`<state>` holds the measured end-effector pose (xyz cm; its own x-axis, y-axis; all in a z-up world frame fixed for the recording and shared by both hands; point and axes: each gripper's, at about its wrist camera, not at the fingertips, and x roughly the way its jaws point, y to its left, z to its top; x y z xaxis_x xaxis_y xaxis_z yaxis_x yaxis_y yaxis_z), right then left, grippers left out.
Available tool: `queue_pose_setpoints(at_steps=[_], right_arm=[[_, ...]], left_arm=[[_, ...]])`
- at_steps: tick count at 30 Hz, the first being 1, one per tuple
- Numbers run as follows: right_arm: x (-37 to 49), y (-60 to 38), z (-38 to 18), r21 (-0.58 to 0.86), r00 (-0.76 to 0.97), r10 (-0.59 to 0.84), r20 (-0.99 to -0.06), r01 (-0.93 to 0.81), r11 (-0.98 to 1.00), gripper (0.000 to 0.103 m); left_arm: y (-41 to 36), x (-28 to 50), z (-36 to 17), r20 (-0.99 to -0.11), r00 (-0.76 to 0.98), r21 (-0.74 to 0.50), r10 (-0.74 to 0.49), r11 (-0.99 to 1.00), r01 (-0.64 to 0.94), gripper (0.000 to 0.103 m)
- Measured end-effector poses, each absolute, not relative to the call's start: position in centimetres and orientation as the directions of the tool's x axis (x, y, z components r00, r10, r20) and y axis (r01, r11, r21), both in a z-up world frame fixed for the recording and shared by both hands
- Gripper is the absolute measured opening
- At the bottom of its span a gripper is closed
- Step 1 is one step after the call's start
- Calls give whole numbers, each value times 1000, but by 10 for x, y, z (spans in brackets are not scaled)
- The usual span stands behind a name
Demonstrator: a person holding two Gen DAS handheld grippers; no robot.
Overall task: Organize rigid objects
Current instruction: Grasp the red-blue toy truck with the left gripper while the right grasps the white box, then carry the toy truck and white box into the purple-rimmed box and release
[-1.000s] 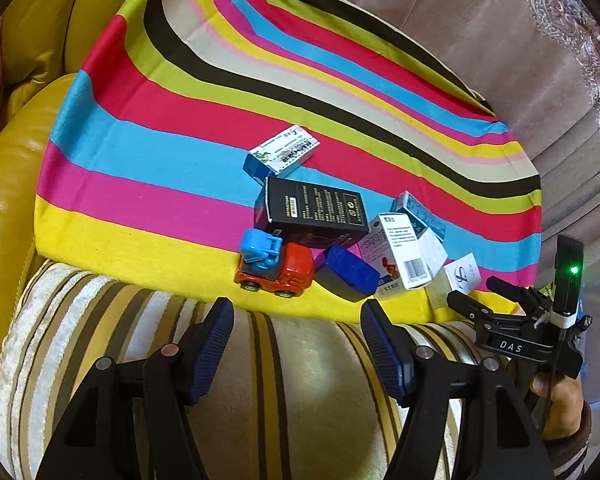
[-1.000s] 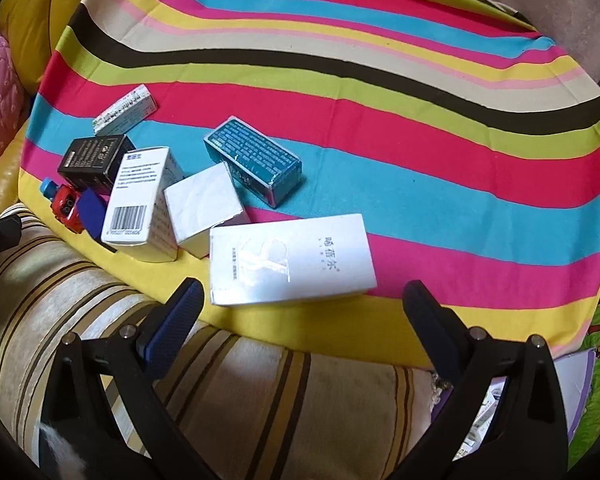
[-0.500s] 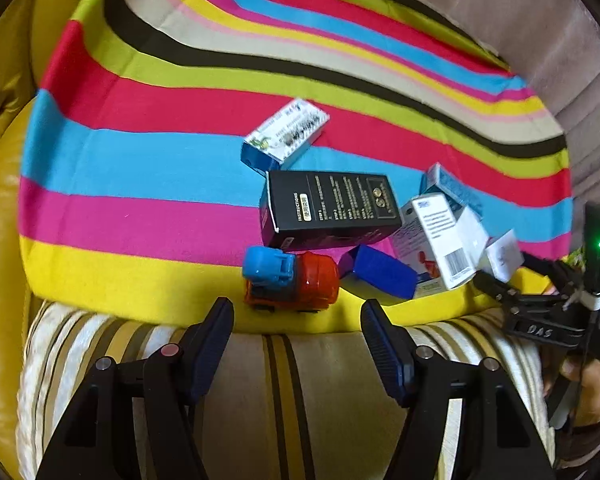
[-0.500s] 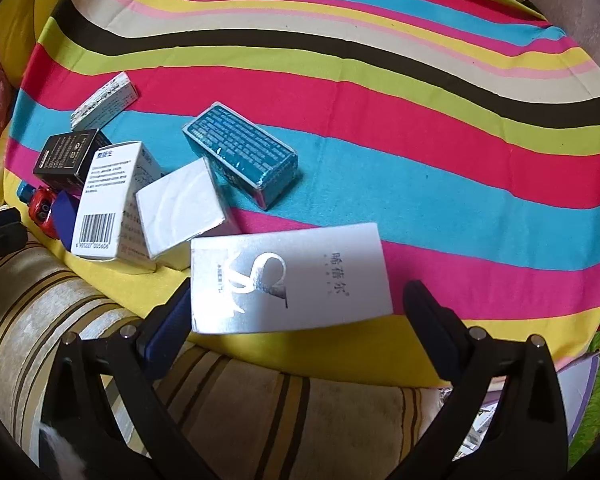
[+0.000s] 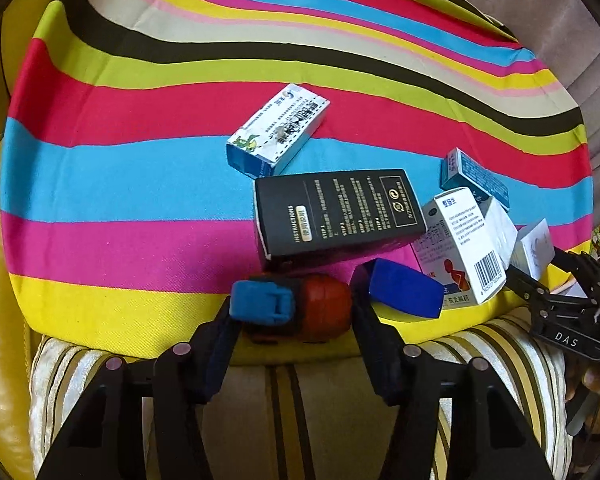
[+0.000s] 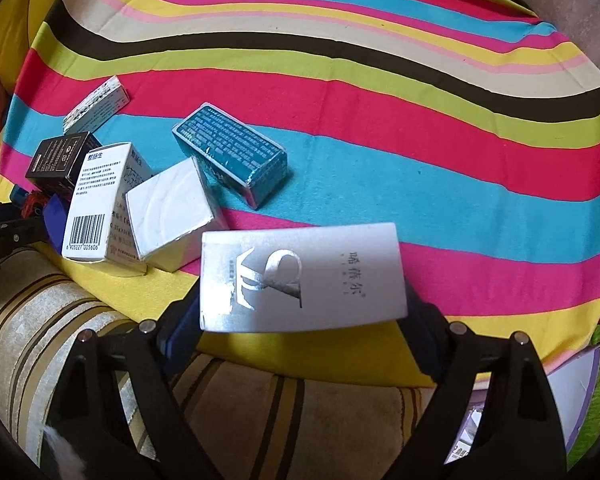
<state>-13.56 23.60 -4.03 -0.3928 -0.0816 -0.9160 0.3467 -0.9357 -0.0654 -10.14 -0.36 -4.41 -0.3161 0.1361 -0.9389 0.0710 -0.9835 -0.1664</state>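
Left gripper [image 5: 292, 312] jaws straddle toy truck [image 5: 296, 312] at striped cloth [image 5: 120, 180] near edge, not yet clamped; right gripper [image 6: 300, 312] likewise brackets silver box [image 6: 302, 276] endwise there — truck rigid and rounded so likely slippery, box light and crushable, squeeze gently.

Red-and-blue toy truck [image 5: 296, 312] and silver-white box [image 6: 302, 278] lie at the striped cloth's [image 5: 140, 184] front edge.

The left black two-finger gripper [image 5: 292, 312] has its jaws set close on either side of a toy; the right black two-finger gripper [image 6: 302, 312] likewise brackets a box.
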Motion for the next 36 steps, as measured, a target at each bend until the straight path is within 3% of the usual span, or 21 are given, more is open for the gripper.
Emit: queue_pose_setpoints(at_steps=[18, 36], right_arm=[[-99, 250, -4, -83, -507, -83, -858, 296, -951, 88], [-37, 292, 40, -80, -602, -40, -798, 172, -982, 88]], left_arm=[[-16, -55, -9, -879, -457, -228, 136, -962, 152, 57], [59, -39, 26, -818, -540, -220, 198, -975, -24, 57]])
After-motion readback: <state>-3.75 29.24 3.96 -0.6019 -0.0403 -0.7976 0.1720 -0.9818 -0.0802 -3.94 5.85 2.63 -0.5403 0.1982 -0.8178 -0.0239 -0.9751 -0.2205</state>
